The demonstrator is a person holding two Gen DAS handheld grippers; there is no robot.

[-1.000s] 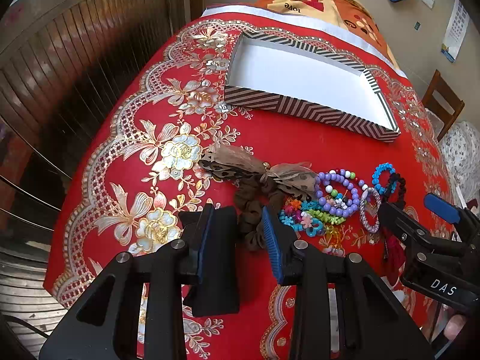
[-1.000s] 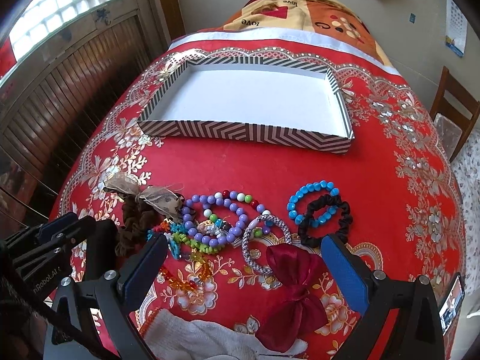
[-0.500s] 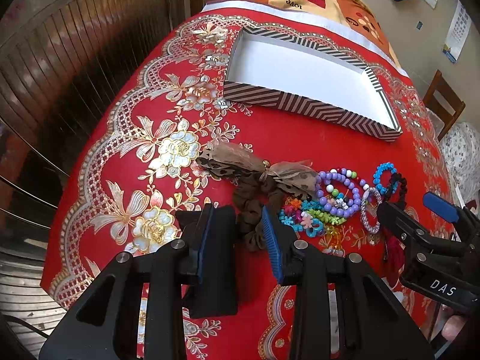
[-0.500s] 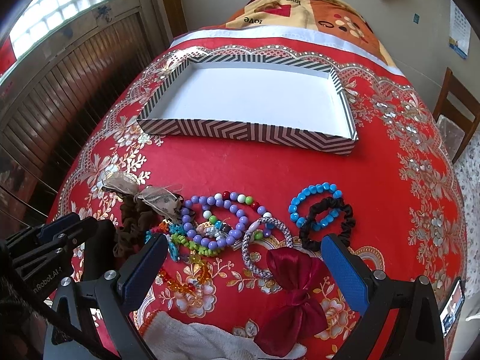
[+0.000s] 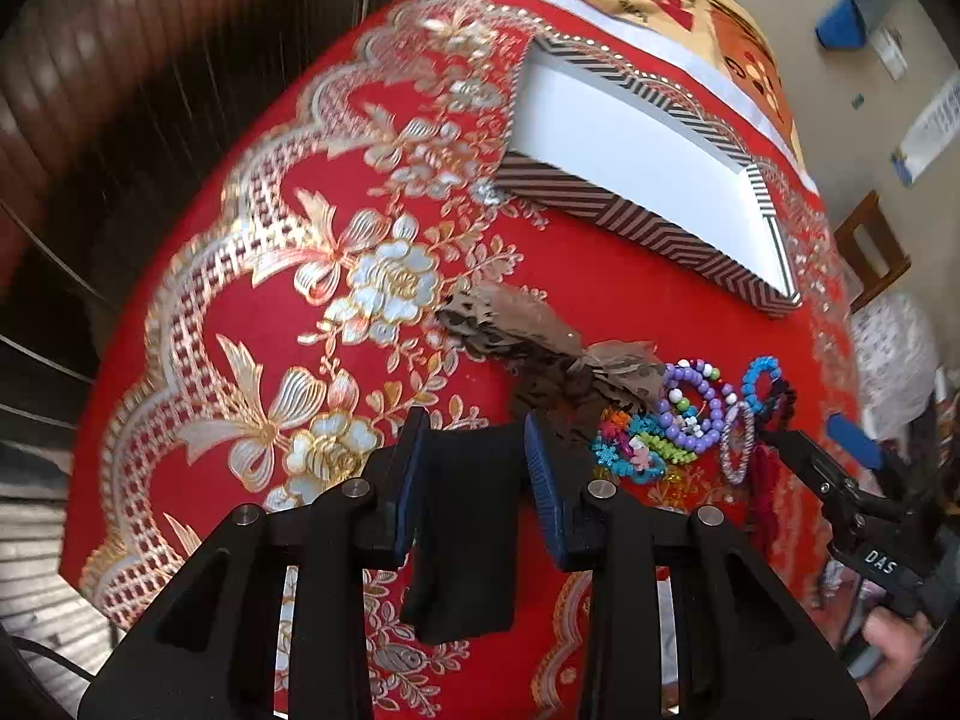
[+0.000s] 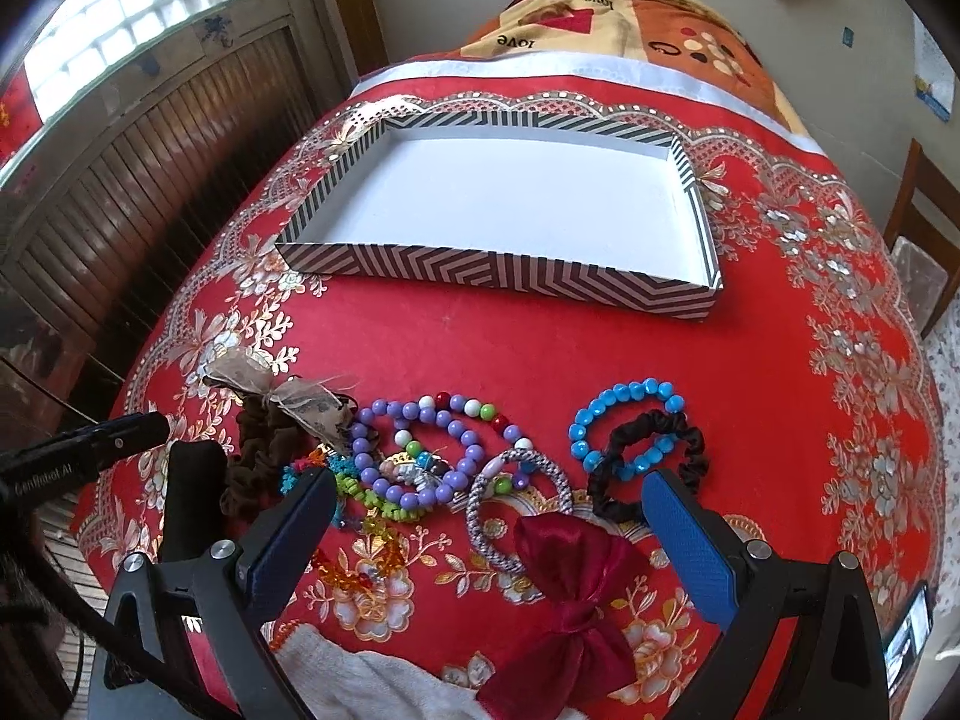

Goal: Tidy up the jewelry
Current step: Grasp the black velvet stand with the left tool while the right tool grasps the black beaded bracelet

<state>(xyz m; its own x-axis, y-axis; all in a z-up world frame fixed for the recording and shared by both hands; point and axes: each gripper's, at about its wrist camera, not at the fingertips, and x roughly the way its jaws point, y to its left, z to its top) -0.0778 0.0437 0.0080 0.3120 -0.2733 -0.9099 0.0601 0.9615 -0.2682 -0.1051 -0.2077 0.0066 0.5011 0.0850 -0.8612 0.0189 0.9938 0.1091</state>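
A shallow striped tray with a bare white floor stands at the far side of the red cloth, also in the left wrist view. Near me lies a cluster: brown scrunchie with gauzy bow, purple bead bracelet, silver woven bangle, blue bead bracelet, black scrunchie, dark red bow, orange beads. My left gripper is open and empty, just short of the brown scrunchie. My right gripper is wide open and empty above the red bow.
The red gold-flowered tablecloth drops off at the left toward a wooden slatted wall. A white cloth lies at the near edge. A wooden chair stands at the right. A patterned blanket lies beyond the tray.
The left gripper has swung and tilted, its view now blurred and turned left. The right gripper has edged slightly forward. No object has moved.
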